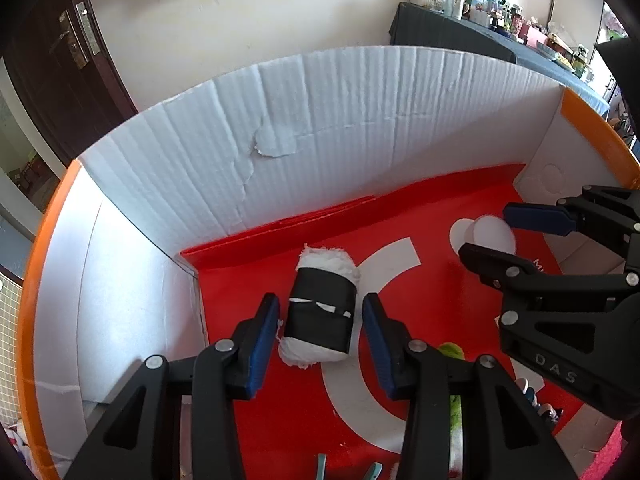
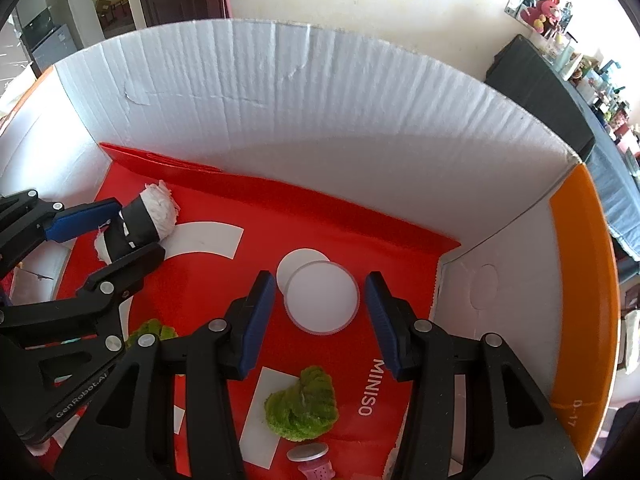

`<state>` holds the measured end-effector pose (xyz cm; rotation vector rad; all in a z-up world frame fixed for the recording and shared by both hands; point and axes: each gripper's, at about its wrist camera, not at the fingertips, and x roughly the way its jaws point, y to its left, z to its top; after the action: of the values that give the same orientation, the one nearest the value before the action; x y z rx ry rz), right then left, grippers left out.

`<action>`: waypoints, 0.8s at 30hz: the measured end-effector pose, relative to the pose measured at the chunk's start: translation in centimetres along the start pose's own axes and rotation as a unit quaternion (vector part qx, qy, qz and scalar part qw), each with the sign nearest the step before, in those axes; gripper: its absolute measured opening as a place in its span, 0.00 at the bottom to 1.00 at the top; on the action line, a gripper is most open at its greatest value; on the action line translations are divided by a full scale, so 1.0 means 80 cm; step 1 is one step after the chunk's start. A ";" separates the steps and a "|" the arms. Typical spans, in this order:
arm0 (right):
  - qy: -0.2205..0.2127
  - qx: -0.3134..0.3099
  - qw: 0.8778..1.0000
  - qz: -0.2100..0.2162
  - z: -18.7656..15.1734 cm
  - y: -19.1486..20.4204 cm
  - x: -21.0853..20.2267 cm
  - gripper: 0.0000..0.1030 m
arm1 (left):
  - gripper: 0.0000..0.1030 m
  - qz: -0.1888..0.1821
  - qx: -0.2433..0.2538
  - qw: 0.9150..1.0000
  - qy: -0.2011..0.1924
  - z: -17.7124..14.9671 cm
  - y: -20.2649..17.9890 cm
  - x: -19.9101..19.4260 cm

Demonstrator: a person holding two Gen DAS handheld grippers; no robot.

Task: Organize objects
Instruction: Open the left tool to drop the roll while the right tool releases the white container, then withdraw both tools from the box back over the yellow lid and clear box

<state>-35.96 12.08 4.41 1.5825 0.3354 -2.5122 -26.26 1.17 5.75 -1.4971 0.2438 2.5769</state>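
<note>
- While the left claw [image 1: 320, 344] hangs tilted down into the box, its two blue pads stand parted on either side of the white towel roll [image 1: 322, 308], with a thin gap showing on each side, so it reads as open about the roll and not pressing it.
- Seen from the left wrist, the roll lies straight ahead at 12 o'clock from that claw, resting on the red liner [image 1: 420, 312]; its long axis runs from about 12 to 6, along the fingers, so the pads face its banded flanks.
- A black band wraps the roll's middle, and fluffy white ends stick out at both ends.
- Over on the other side, the right claw [image 2: 320, 312] is likewise parted, its pads flanking the white round lid [image 2: 322, 298] without touching it; the lid lies flat on the liner at 12 o'clock from that claw.
- Being round, the lid offers no long axis to line up with.
- Each claw is nearest its own thing: the left one to the roll, the right one to the lid, and the two things lie well apart.
- Nearer the right wrist camera, at 6 o'clock from the lid, a green fuzzy piece [image 2: 302, 404] lies on the liner, with a small pink item at the bottom edge that I cannot identify.
- Around everything rise the white corrugated walls of the cardboard box [image 1: 340, 120], with an orange rim at the sides.
- My guess is that either thing could be closed on or left where it lies; which is meant I cannot tell.
</note>
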 end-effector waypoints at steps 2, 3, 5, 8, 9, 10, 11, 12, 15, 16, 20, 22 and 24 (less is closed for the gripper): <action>-0.003 0.001 1.000 0.000 0.002 -0.001 -0.001 0.44 | 0.44 -0.003 -0.002 1.000 -0.001 0.004 0.007 0.001; -0.004 0.001 1.000 -0.001 0.003 -0.001 -0.003 0.44 | 0.44 -0.005 -0.003 1.000 -0.002 0.006 0.004 -0.001; -0.007 0.002 1.000 0.000 0.003 0.001 -0.008 0.44 | 0.44 -0.007 -0.006 1.000 -0.004 0.001 0.006 -0.006; -0.013 0.003 1.000 -0.001 0.006 -0.005 -0.013 0.44 | 0.44 -0.012 -0.009 1.000 -0.007 -0.007 0.002 -0.019; -0.015 0.004 1.000 -0.001 0.006 -0.005 -0.017 0.44 | 0.44 -0.013 -0.009 1.000 -0.008 -0.015 0.006 -0.014; -0.018 0.005 1.000 -0.001 0.005 -0.004 -0.021 0.44 | 0.44 -0.014 -0.010 1.000 -0.010 -0.016 0.006 -0.017; -0.021 0.007 1.000 0.000 0.002 -0.005 -0.025 0.44 | 0.44 -0.015 -0.011 1.000 -0.012 -0.014 0.009 -0.018; -0.023 0.007 1.000 0.001 0.001 -0.005 -0.029 0.44 | 0.44 -0.015 -0.011 1.000 -0.014 -0.004 0.011 -0.015; -0.033 0.009 0.999 0.001 -0.001 -0.008 -0.042 0.44 | 0.44 -0.018 -0.013 1.000 -0.021 -0.007 0.032 -0.022; -0.036 0.009 0.999 0.002 0.000 -0.010 -0.045 0.44 | 0.44 -0.018 -0.013 0.999 -0.024 -0.007 0.026 -0.019; -0.056 0.007 0.998 0.003 0.003 -0.018 -0.061 0.44 | 0.44 -0.024 -0.018 0.999 -0.037 -0.001 0.016 -0.031; -0.068 0.005 0.998 -0.001 -0.001 -0.017 -0.074 0.44 | 0.44 -0.027 -0.020 0.999 -0.042 0.021 0.003 -0.027; -0.080 0.006 0.997 0.000 -0.003 -0.016 -0.085 0.44 | 0.44 -0.030 -0.023 0.998 -0.049 0.030 -0.006 -0.027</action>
<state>-33.13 13.48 10.54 1.3723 0.2997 -2.6253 -27.14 2.08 8.79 -1.3648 0.1263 2.6160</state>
